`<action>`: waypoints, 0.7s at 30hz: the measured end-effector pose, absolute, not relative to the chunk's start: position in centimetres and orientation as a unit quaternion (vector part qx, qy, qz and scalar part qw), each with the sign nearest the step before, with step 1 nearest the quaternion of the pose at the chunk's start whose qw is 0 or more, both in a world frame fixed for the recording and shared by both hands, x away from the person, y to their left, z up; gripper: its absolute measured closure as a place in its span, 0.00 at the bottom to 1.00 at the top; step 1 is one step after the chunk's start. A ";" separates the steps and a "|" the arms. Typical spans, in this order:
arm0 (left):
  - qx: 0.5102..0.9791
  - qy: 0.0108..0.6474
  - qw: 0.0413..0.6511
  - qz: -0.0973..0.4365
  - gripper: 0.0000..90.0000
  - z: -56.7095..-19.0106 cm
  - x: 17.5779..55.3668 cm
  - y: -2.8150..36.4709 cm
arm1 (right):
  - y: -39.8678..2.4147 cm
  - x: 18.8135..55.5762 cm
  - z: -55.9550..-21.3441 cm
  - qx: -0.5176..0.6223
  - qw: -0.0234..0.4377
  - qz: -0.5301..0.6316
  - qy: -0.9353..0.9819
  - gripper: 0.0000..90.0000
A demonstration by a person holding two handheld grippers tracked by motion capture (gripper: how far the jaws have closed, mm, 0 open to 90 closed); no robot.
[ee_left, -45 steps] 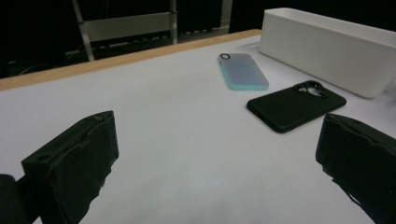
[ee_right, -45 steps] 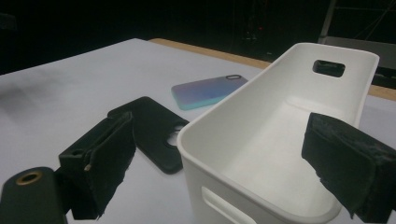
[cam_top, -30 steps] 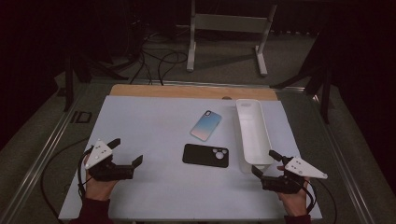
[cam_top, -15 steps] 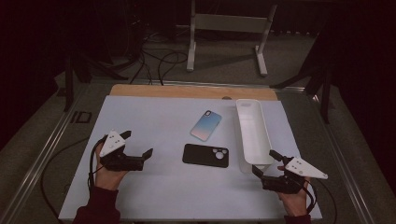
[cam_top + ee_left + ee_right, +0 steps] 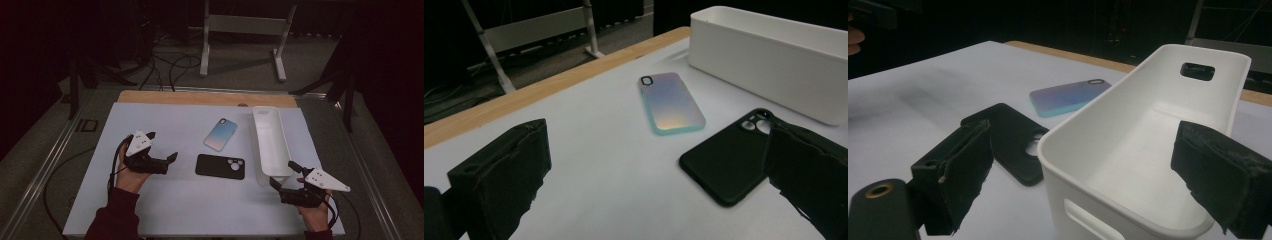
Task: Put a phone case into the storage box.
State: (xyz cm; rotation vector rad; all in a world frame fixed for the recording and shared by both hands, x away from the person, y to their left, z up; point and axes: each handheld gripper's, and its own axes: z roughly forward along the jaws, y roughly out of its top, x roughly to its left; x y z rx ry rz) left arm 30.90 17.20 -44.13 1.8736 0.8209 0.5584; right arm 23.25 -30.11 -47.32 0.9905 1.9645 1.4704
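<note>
We're holding both grippers spread: left gripper [image 5: 162,148] nearing black phone case [image 5: 220,166], right gripper [image 5: 283,174] facing white bin [image 5: 270,145].

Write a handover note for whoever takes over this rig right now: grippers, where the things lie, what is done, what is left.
Left hand-held gripper: open, holding nothing, beside the black phone case, jaws pointing toward it.
Right hand-held gripper: open, holding nothing, at the near end of the white bin.
Black phone case and iridescent phone case both lie flat on the white mat, left of the bin.
Done: nothing; the bin holds nothing.
Left: probably grasp each case and place it in the bin.
</note>
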 end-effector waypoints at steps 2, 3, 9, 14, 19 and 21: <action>0.769 0.341 0.490 0.228 0.00 -44.1 31.3 17.0 | -30.1 23.3 -47.3 0.362 0.245 0.539 0.720 0.11; 0.768 0.342 0.491 0.226 0.00 -44.1 31.5 16.9 | -30.1 23.3 -47.3 0.362 0.246 0.538 0.720 0.11; 0.765 0.344 0.495 0.224 0.00 -43.7 32.7 16.2 | -30.1 23.3 -47.3 0.364 0.246 0.538 0.720 0.11; 0.772 0.340 0.488 0.224 0.00 -43.5 33.9 15.3 | -30.1 23.3 -47.4 0.364 0.247 0.536 0.720 0.11; 0.774 0.338 0.488 0.221 0.00 -43.4 35.0 14.9 | -30.1 23.3 -47.4 0.364 0.247 0.538 0.719 0.11; 0.771 0.340 0.494 0.215 0.00 -43.4 35.4 14.8 | -30.2 23.3 -47.3 0.366 0.248 0.538 0.718 0.11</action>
